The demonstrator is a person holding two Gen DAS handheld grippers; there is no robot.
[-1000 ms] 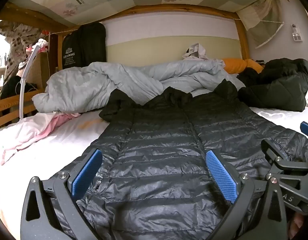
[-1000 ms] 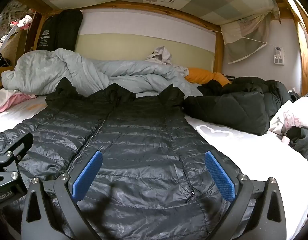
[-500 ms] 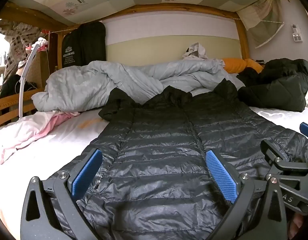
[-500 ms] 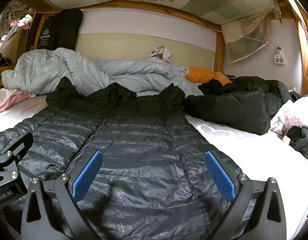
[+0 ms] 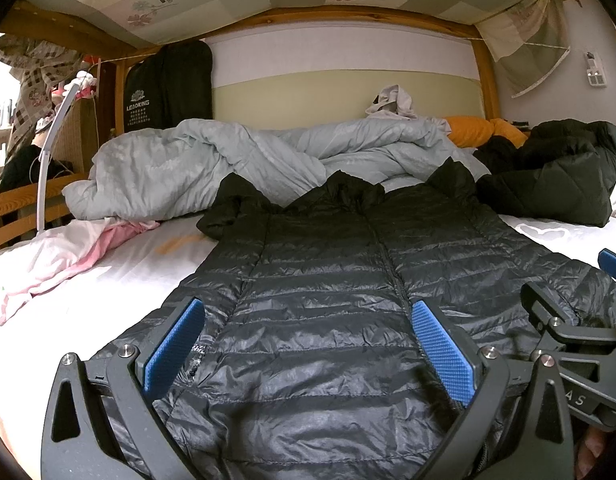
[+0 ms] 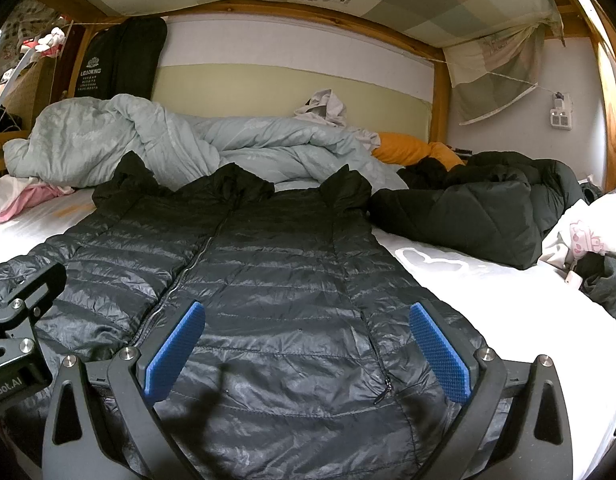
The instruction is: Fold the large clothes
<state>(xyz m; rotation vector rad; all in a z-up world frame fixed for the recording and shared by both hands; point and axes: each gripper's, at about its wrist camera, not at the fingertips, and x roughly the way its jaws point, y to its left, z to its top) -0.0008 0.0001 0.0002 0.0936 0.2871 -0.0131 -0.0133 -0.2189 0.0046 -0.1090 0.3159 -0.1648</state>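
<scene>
A long black quilted down jacket [image 5: 319,304] lies flat, front up and zipped, on the white bed sheet, hood end far from me; it also shows in the right wrist view [image 6: 268,280]. My left gripper [image 5: 308,344] is open and empty, hovering just above the jacket's hem on its left half. My right gripper [image 6: 304,348] is open and empty above the hem on its right half. Each gripper's body shows at the edge of the other's view.
A crumpled pale grey duvet [image 5: 228,168] lies behind the jacket. A dark quilted coat [image 6: 487,208] is heaped at the right. Pink and white clothes [image 5: 60,256] lie at the left. The bunk's wooden frame [image 5: 483,80] and wall close the far side.
</scene>
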